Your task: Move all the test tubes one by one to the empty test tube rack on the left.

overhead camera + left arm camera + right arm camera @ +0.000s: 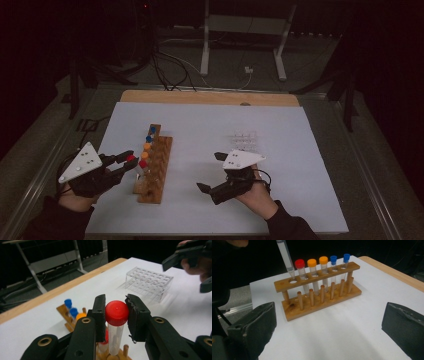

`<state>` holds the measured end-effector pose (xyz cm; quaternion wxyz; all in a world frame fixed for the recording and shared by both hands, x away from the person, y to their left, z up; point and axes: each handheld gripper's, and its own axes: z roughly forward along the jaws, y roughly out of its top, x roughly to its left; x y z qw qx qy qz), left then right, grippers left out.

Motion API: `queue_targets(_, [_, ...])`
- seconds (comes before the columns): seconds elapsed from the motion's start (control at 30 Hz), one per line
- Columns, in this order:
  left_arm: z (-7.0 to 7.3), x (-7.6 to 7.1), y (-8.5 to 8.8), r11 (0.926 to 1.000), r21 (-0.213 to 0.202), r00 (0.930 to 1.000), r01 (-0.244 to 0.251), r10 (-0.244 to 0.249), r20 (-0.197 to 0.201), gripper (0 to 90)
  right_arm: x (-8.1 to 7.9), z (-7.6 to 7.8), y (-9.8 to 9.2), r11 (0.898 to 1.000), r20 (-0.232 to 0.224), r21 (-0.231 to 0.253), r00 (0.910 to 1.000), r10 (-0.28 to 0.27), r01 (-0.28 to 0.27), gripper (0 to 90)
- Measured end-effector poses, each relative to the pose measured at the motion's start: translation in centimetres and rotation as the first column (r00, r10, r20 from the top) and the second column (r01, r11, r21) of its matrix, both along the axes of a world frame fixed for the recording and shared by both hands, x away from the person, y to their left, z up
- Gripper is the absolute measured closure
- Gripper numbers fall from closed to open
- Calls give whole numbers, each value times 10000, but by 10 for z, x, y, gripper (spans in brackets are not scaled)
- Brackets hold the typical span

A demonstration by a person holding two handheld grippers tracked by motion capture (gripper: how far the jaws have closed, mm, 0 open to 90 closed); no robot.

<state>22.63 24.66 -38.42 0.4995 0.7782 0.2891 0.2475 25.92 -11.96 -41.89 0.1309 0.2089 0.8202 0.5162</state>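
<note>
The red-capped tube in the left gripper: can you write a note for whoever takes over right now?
Left gripper: shut on the red-capped tube, tip just above the wooden rack's end hole.
Right gripper: open, empty, facing the wooden rack.
In the wooden rack: one red, two orange, two blue tubes.
Clear rack: empty, farther back on the white mat.
Done: one tube gripped.
Left: probably moving tubes to the clear rack.

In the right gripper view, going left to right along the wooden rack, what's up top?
Clear tube lifted above the end hole → red-capped tube → first orange-capped tube → second orange-capped tube → first blue-capped tube → second blue-capped tube, all along the wooden test-tube rack.
</note>
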Motion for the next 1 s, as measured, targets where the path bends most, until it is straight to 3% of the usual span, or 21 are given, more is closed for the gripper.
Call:
queue_targets(0.37, [-24,2,0,9995,269,9982,-150,166,-584,715,-2,0,-3,9999,23,109,10000,-41,40,0])
queue_targets(0.63, [-42,6,-4,9976,686,9944,-50,122,-1046,714,-5,-1,-6,9999,14,123,10000,-50,49,0])
queue_targets(1.0, [-49,9,-9,9915,1304,9924,-18,178,-1219,713,-5,-1,-7,9999,28,89,10000,-59,59,0])
